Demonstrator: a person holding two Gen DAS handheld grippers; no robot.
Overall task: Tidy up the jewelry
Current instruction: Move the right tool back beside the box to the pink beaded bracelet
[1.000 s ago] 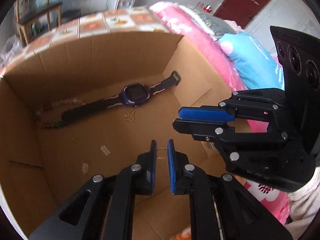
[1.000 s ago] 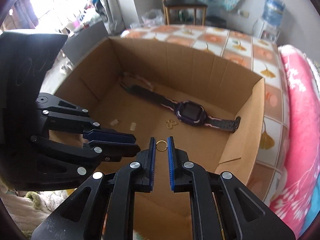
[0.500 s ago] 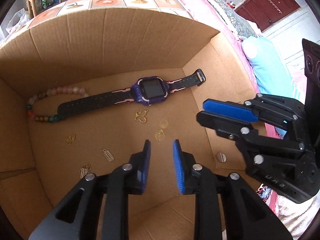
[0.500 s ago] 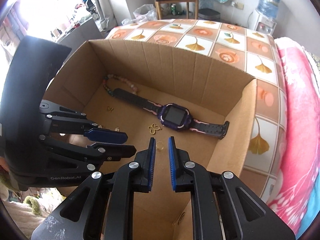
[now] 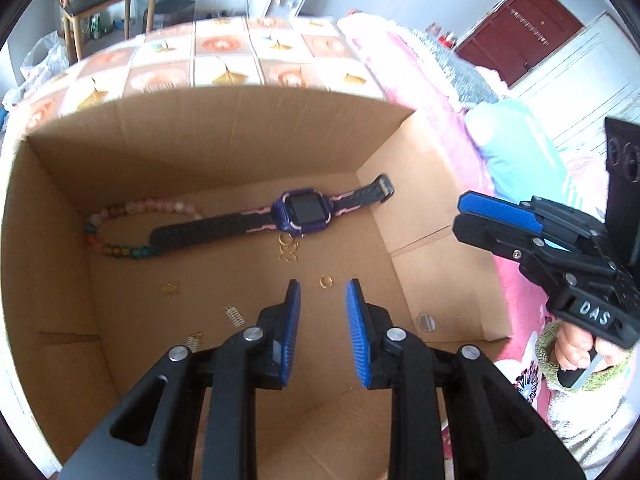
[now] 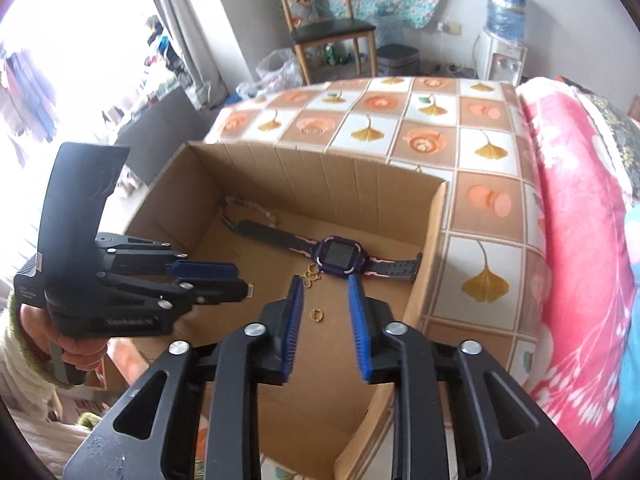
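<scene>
An open cardboard box holds a purple watch with a black strap, a bead bracelet, a gold butterfly charm and a small gold ring. All lie on the box floor. My left gripper hangs above the ring with its jaws apart and nothing between them. In the right wrist view the same ring lies below my right gripper, whose jaws are opening and empty. The watch lies just beyond it. The left gripper is at the left.
Small gold charms and a round metal disc also lie on the box floor. The box sits on a ginkgo-patterned bedspread beside a pink blanket. A chair and a water dispenser stand behind.
A second ago each gripper pinched a small gold ring at its fingertips. Both let go, the rings dropped to the box floor, and both grippers have lifted with wider jaws.
</scene>
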